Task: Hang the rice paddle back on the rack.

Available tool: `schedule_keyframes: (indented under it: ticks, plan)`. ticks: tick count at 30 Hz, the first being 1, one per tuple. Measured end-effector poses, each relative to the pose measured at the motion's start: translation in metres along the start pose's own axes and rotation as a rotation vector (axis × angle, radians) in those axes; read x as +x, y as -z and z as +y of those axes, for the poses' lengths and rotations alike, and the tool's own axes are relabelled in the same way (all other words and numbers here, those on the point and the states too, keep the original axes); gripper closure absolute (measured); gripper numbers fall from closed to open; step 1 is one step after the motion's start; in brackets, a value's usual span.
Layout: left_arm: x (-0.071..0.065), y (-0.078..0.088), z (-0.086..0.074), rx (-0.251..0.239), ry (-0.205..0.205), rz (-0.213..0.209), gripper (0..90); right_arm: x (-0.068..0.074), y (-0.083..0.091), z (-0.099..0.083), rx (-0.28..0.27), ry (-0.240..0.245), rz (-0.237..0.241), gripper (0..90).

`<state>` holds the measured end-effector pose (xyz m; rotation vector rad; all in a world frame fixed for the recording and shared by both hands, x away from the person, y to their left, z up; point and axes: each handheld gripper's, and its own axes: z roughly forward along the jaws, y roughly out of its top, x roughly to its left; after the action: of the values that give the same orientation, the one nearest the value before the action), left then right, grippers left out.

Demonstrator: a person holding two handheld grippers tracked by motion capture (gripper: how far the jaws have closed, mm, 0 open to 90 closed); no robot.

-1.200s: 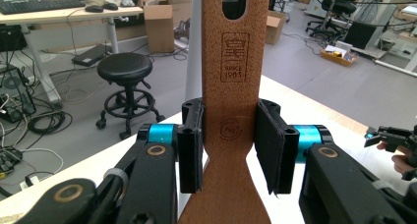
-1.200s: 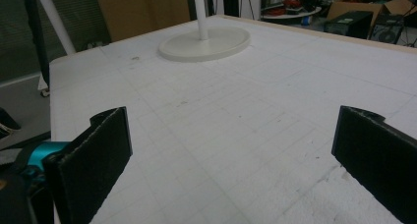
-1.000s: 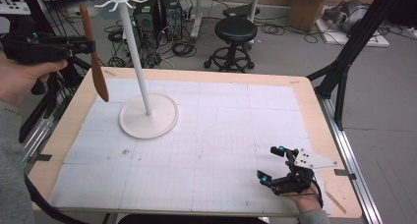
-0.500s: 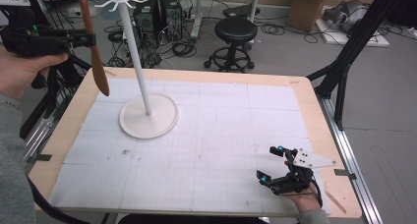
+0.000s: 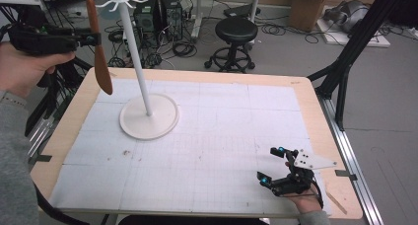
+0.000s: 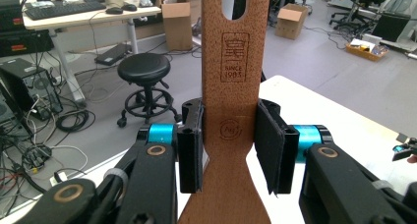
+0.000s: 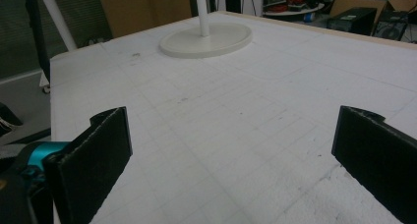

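place: lab / robotics workshop
floor: grey, loose cables (image 5: 182, 47) tangled behind the left gripper (image 5: 91, 37)
seating: black round stool (image 5: 236, 30) beyond it
storage: cardboard boxes (image 6: 177, 17) farther off
desk: keyboard (image 6: 64, 8) up left of that gripper
bench: gridded white table (image 5: 222, 136), black rig struts (image 5: 355, 42) at its side

Wooden spatula (image 6: 231, 101) cut off top and bottom, left gripper view; stamped logo too small to read.
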<state>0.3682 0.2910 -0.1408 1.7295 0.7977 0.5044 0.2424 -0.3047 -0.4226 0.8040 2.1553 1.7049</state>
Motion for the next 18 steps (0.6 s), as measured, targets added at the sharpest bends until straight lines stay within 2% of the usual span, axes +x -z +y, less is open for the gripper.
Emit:
schedule_keyframes:
  ticks: [6,18]
  plan:
    - [0.0014,-0.0031,0.0005,-0.004,0.011,0.010,65.0,0.0003,0.0002,-0.0002,0.006,-0.005,0.003,0.3]
    - [-0.0008,-0.0088,0.0039,-0.007,-0.001,0.031,65.0,-0.0009,-0.0003,-0.0011,0.009,-0.006,0.002,0.3]
